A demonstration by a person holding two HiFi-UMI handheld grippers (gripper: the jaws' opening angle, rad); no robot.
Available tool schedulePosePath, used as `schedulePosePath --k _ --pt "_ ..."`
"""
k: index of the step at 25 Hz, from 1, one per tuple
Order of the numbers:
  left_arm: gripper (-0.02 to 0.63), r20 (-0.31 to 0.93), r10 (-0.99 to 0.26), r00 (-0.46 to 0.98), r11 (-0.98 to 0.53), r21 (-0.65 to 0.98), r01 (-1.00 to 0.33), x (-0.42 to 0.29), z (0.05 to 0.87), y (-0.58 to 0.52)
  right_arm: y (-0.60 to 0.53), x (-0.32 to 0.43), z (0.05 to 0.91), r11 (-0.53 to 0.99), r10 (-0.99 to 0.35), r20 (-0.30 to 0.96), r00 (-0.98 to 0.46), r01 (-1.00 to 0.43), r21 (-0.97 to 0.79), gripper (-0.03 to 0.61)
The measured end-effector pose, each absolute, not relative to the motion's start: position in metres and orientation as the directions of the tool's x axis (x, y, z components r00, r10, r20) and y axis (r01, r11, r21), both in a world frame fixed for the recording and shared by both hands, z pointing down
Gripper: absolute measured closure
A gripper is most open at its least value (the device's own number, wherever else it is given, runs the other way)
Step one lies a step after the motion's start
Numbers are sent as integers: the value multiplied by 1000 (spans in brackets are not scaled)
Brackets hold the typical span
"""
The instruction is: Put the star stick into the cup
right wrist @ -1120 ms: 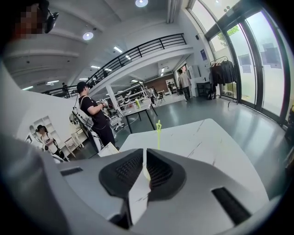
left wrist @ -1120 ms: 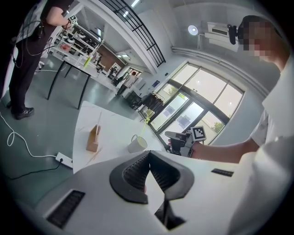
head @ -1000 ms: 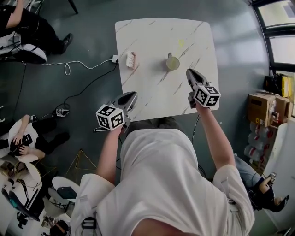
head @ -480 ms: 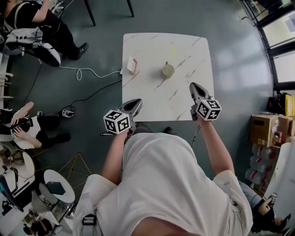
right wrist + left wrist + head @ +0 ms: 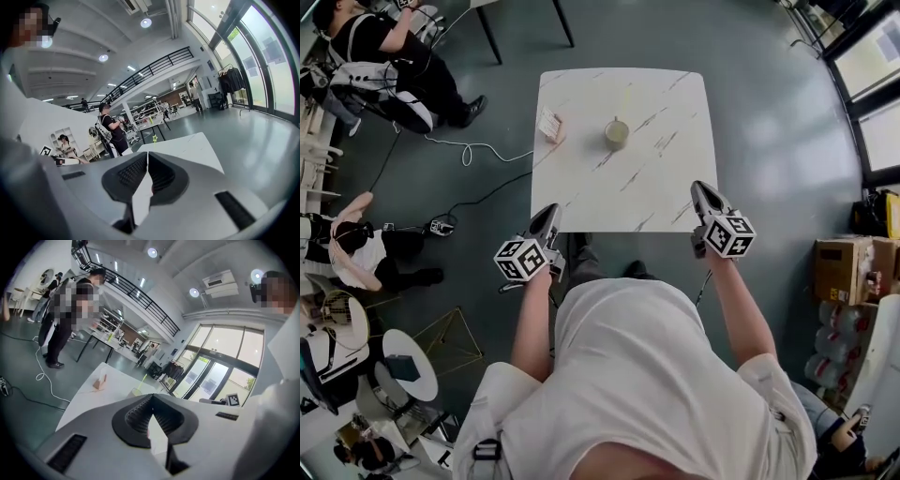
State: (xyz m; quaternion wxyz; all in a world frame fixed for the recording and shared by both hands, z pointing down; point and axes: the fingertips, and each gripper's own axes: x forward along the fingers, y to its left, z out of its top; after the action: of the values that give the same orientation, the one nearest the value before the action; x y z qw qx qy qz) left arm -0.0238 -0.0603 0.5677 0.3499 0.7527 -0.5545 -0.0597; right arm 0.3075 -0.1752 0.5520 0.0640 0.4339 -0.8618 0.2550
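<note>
Left gripper (image 5: 151, 397): jaw tips pressed together, nothing between. Right gripper (image 5: 147, 153): same, tips together, holding nothing. Cup (image 5: 616, 134) well apart from both.

In your left hand-held gripper (image 5: 151, 399) view, its body hides all but the rim of the cup (image 5: 135, 392), the lower end of the star stick (image 5: 143, 380) and the near part of the table (image 5: 89, 394). In your right hand-held gripper (image 5: 147, 154) view, the body hides the cup completely; only the stick's star top clears it. In your head view the stick is too thin to pick out, so you can't tell there whether it stands in the cup. The block (image 5: 549, 124) by the table's left edge is too small to name. Your torso (image 5: 628, 375) covers the floor (image 5: 750, 141) right beneath you.
</note>
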Motion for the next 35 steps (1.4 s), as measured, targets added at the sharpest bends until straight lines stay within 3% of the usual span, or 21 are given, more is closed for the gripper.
schedulePosePath --k 13,35 --pt "600 297 -895 333 -142 519 -843 21 551 8 -124 348 537 581 -665 303 -682 -728 -364 549" --pt "600 313 -855 414 -245 459 -854 -21 536 -11 -137 296 499 635 -675 233 -700 -712 -299 554"
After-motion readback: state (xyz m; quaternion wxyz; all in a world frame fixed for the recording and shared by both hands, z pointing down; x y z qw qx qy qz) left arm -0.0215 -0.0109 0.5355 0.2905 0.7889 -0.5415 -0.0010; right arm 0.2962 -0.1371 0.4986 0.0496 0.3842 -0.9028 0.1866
